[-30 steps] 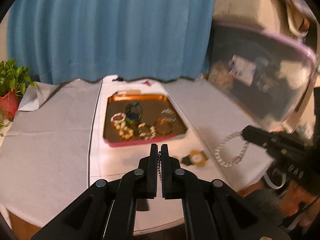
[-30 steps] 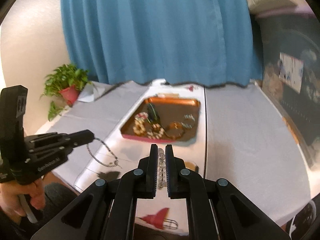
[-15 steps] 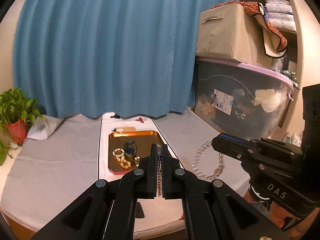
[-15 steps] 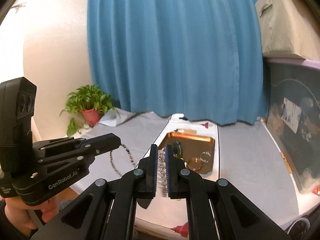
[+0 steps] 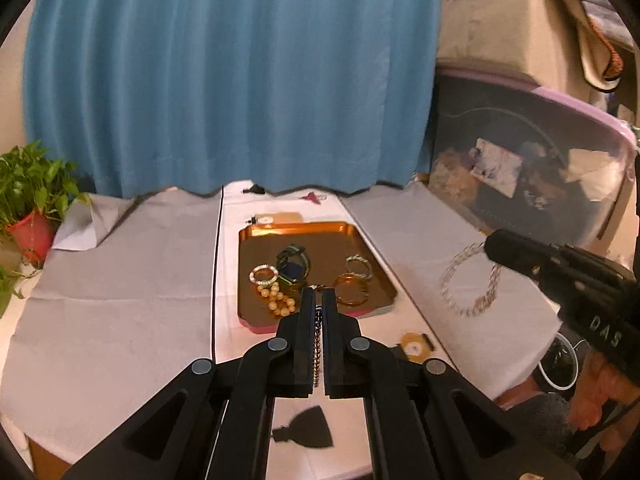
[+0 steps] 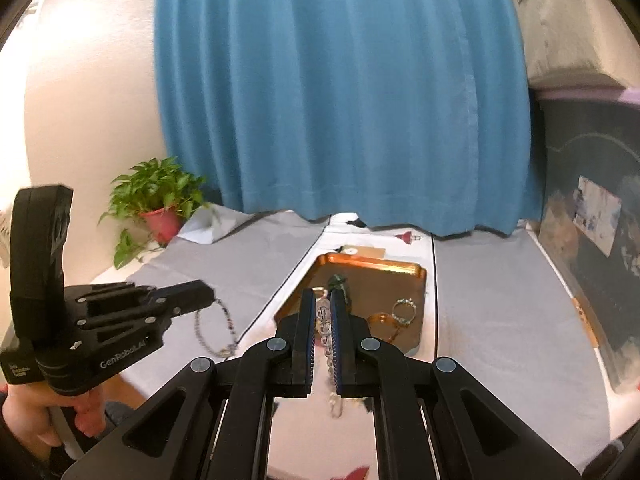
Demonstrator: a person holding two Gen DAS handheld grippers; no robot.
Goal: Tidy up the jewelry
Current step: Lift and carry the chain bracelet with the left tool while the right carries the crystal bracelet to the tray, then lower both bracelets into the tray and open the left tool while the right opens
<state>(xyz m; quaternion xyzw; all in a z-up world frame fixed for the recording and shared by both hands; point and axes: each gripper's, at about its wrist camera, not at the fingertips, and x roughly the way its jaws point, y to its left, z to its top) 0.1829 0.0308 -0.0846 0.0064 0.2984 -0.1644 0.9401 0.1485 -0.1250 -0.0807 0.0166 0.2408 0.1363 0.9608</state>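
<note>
A: Two pieces of jewelry are held above the worktop (image 5: pixel 112 320). The left gripper (image 5: pixel 318 304) has its fingers closed on a dark beaded chain (image 6: pixel 212 330), which hangs in a loop from the tips.

B: And the right gripper (image 6: pixel 321 306)?

A: Its fingers are clamped on a clear bead bracelet (image 5: pixel 468 280), seen between them in the right wrist view and dangling as a ring in the left wrist view.

B: Where is the rest of the jewelry?

A: In the copper tray (image 5: pixel 256 236) on the white strip down the middle of the worktop: a white bead ring (image 5: pixel 264 274), amber beads (image 5: pixel 276 300), a dark watch (image 5: pixel 294 264), a gold bangle (image 5: pixel 352 290) and a silver bracelet (image 5: pixel 359 266).

B: Anything outside the tray?

A: A gold watch face (image 5: pixel 414 346) lies just beside the tray's near corner. A potted plant (image 6: pixel 160 200) stands at the far left, before a blue curtain (image 5: pixel 224 80).
</note>
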